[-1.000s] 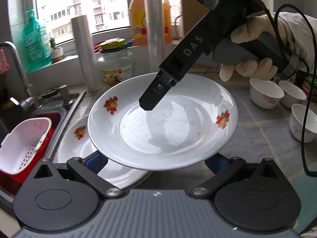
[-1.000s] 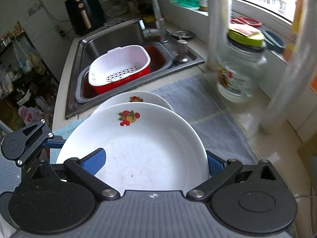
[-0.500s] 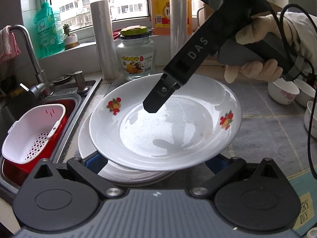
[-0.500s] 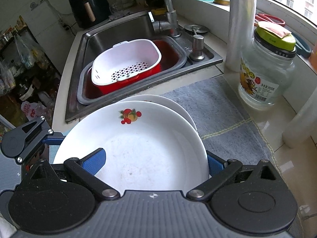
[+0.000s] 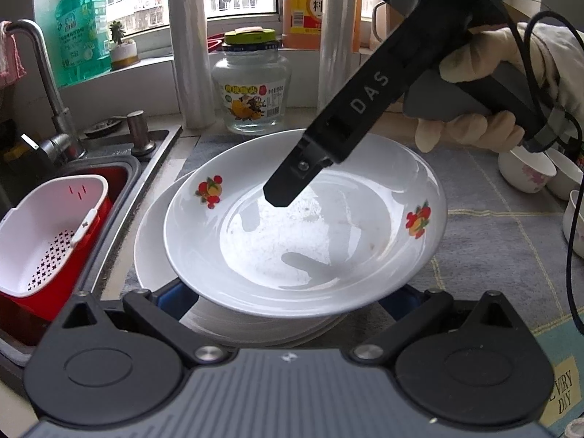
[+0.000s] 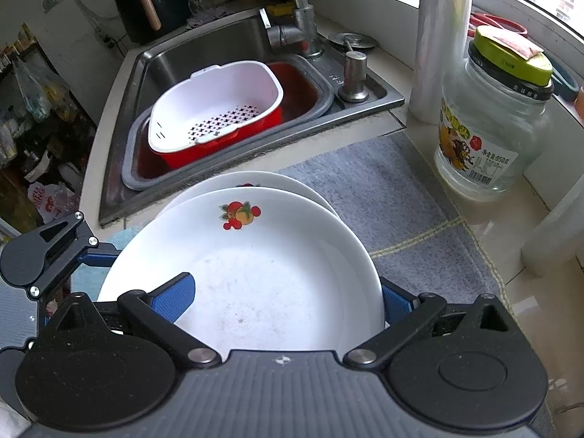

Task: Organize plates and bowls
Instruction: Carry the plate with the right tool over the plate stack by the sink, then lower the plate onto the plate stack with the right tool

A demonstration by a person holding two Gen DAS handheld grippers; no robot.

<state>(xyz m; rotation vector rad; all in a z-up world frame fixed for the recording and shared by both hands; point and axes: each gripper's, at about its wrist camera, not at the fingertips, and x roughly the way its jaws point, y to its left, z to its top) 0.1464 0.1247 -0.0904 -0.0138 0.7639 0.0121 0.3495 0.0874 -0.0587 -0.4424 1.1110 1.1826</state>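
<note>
A white plate with fruit prints [image 5: 306,233] hangs tilted just above a second white plate [image 5: 153,248] on the grey mat. My right gripper [image 6: 288,294] is shut on the top plate's rim, one blue pad [image 6: 175,297] inside it, the other under it. In the left wrist view its black finger [image 5: 292,186] lies over the plate. My left gripper [image 5: 288,297] is open, its blue pads either side of the plates' near edge, under the top plate. The same top plate [image 6: 262,255] covers most of the lower plate [image 6: 277,182] in the right wrist view.
A sink [image 6: 204,47] with a white colander in a red basin [image 6: 219,109] lies left of the plates. A glass jar [image 5: 252,84], plastic rolls [image 5: 189,51] and bottles stand behind. Small white bowls [image 5: 529,168] sit at the right. The grey mat [image 6: 394,197] covers the counter.
Both grippers have carried the top plate leftward and down over the lower plate, which is now almost fully covered. The jar and sink look closer.
</note>
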